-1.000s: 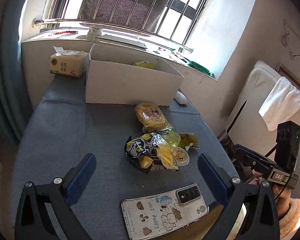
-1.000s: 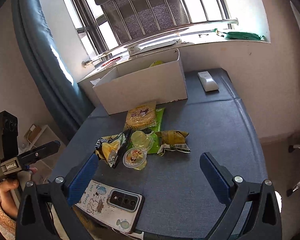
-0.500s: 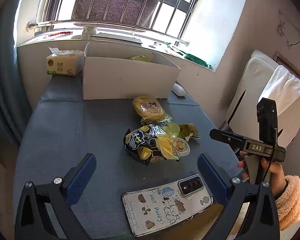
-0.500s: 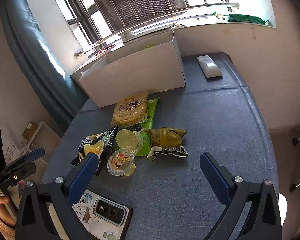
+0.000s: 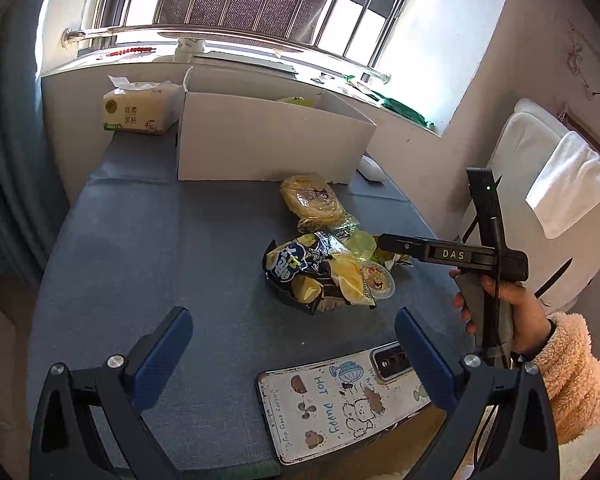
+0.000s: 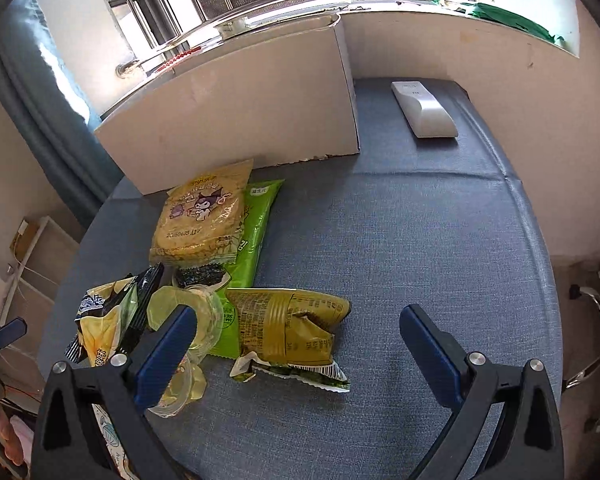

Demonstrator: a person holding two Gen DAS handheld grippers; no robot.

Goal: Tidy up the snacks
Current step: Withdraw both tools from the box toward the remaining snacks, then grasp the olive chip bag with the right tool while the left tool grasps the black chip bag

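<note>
Blue-grey table (image 5: 148, 240) under white box (image 5: 268, 148), snack pile (image 5: 324, 264), phone (image 5: 340, 400), tissues (image 5: 136, 110).

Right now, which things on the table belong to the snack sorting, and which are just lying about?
For the job:
white cardboard box
round yellow cracker pack
green seaweed pack
olive-gold wrapper
blue-and-yellow chip bag
jelly cups

Lying about:
phone
tissue pack
white remote
</note>
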